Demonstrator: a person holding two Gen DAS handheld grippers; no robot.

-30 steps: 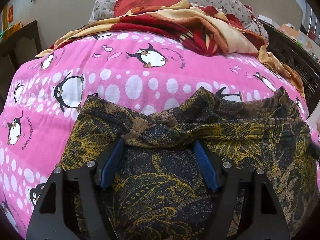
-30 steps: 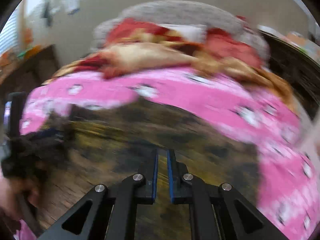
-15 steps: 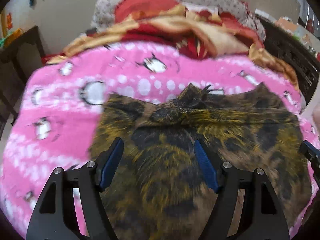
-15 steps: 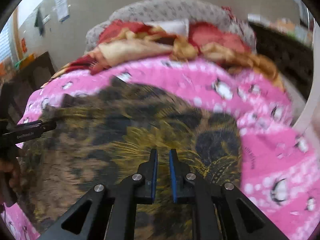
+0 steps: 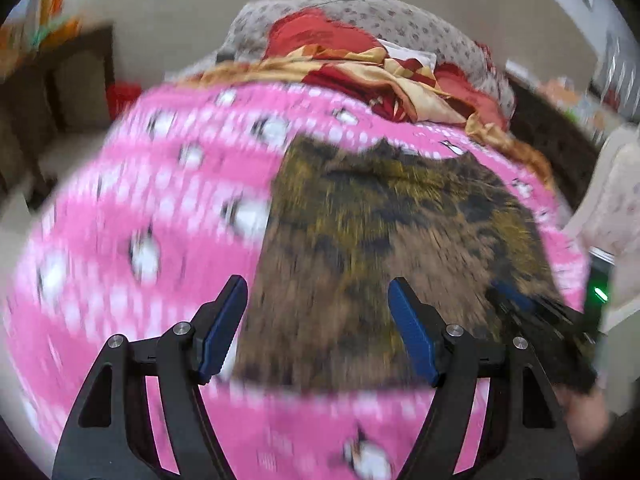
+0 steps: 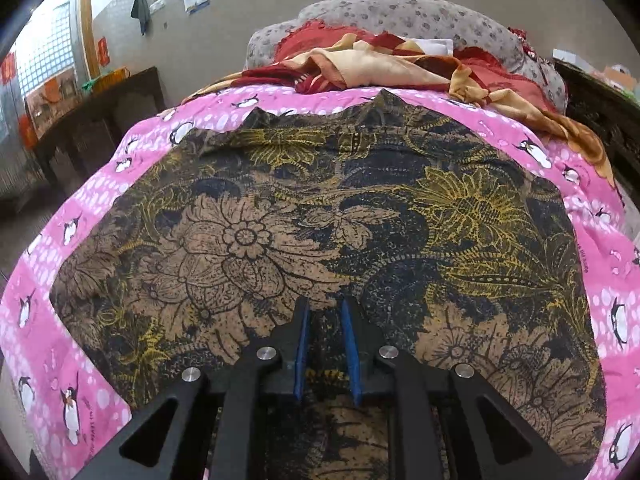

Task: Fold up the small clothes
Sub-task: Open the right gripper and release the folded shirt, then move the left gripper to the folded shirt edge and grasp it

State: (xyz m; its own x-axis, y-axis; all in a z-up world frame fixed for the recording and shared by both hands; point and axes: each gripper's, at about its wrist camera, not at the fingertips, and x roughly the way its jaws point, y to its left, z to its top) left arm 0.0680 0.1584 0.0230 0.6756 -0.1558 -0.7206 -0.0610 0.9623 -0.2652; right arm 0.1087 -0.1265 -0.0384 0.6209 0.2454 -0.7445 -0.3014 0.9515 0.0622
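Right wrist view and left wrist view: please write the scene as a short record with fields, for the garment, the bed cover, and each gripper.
garment: dark floral-print garment, brown and yellow pattern, spread flat on the bed
surface: pink penguin-print bed cover
behind: red and beige blanket bunched in front of a grey spotted cushion
left gripper: fingers wide apart, holding nothing, above the garment's left part
right gripper: fingers nearly together over the garment's near part; whether they pinch cloth is unclear
image quality: left wrist view blurred

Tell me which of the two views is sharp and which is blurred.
Left wrist view: motion-blurred, the patterned garment and penguin blanket smeared; only the left gripper is crisp. Right wrist view: sharp, garment print clear, edges bowed by fisheye.
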